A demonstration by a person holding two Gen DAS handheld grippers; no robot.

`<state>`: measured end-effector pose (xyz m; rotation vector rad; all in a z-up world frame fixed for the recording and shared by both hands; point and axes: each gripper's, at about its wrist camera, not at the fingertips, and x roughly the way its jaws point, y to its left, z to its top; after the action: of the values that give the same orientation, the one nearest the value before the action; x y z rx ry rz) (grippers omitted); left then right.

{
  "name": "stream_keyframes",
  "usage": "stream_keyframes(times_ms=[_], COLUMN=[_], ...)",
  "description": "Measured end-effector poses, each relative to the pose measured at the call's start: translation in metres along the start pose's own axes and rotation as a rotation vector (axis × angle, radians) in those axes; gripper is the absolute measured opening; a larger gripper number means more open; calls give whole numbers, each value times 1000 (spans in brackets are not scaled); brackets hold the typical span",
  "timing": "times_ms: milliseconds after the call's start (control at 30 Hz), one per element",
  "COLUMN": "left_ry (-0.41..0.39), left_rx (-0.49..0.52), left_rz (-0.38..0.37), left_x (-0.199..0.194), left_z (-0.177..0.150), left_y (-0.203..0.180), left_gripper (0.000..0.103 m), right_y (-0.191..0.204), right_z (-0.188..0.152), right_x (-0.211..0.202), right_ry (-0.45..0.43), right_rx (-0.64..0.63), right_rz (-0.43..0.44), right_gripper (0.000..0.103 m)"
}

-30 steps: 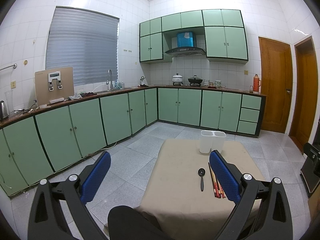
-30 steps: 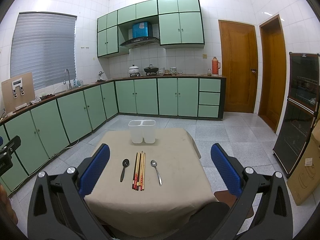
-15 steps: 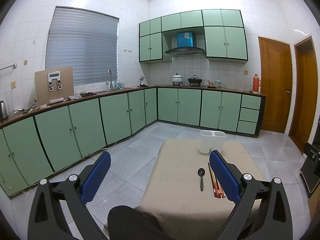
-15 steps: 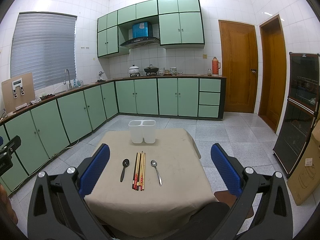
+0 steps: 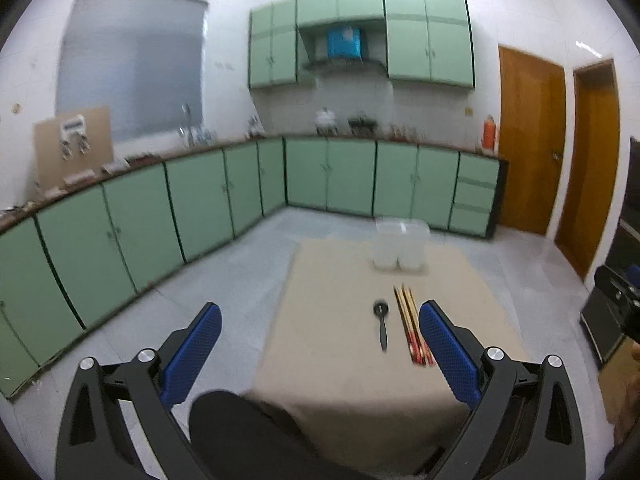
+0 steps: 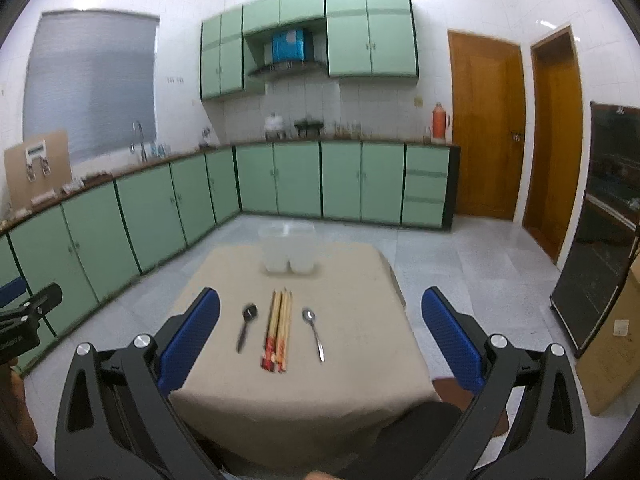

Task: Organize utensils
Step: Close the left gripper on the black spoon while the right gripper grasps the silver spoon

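A black spoon (image 6: 245, 326), a bundle of chopsticks (image 6: 278, 330) and a silver spoon (image 6: 314, 332) lie side by side on a beige-clothed table (image 6: 352, 360). A clear two-compartment utensil holder (image 6: 289, 249) stands at the table's far edge. My right gripper (image 6: 320, 328) is open and empty, held above the table's near edge. My left gripper (image 5: 320, 336) is open and empty, left of the table; its right finger covers part of the chopsticks (image 5: 408, 324), next to the black spoon (image 5: 382, 322). The holder (image 5: 400, 246) is beyond them.
Green cabinets (image 6: 280, 184) line the back and left walls. Two wooden doors (image 6: 484, 120) are at the right, with a dark glass-front cabinet (image 6: 600, 220) and a cardboard box (image 6: 616, 340) near the table. Tiled floor surrounds the table. A dark knee (image 5: 248, 432) is below.
Both cameras have tilted downward and moved slightly; the current views are motion-blurred. The utensils and holder have not moved. Both grippers stay open.
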<state>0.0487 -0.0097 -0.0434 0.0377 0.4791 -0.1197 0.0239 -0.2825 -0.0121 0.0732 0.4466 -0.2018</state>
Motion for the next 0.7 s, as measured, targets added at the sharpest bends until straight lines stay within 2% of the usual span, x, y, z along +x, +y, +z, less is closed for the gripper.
stream_keyframes(times_ms=[67, 133, 167, 200, 267, 333, 400, 433, 500, 567, 700], left_ry=[58, 134, 168, 192, 230, 279, 317, 329, 345, 364, 380], left_rx=[1, 0, 1, 7, 14, 4, -5, 4, 13, -12, -27], left_rz=[-22, -58, -97, -115, -139, -176, -230, -233, -228, -254, -274], left_x=[26, 53, 68, 82, 110, 140, 166, 184, 205, 232, 273], left_z=[-9, -18, -22, -27, -36, -45, -53, -59, -66, -73, -83], left_y=[-5, -10, -13, -18, -26, -33, -40, -47, -51, -56, -65], left_gripper=[97, 97, 97, 97, 97, 95, 81, 78, 77, 77, 77], right_y=[-3, -7, -8, -9, -12, -12, -13, -12, -12, -9, -3], right_z=[-9, -19, -25, -30, -39, -49, -61, -66, -75, -84, -106], right_x=[26, 54, 68, 82, 108, 130, 157, 171, 196, 218, 261], right_ry=[72, 136, 169, 208, 262, 301, 331, 347, 382, 410, 459], right_rx=[7, 18, 17, 18, 29, 32, 44, 51, 57, 53, 13], right_rz=[20, 46, 56, 69, 111, 129, 162, 172, 182, 194, 191], right_gripper=[98, 90, 72, 61, 55, 53, 53, 53, 53, 52, 40])
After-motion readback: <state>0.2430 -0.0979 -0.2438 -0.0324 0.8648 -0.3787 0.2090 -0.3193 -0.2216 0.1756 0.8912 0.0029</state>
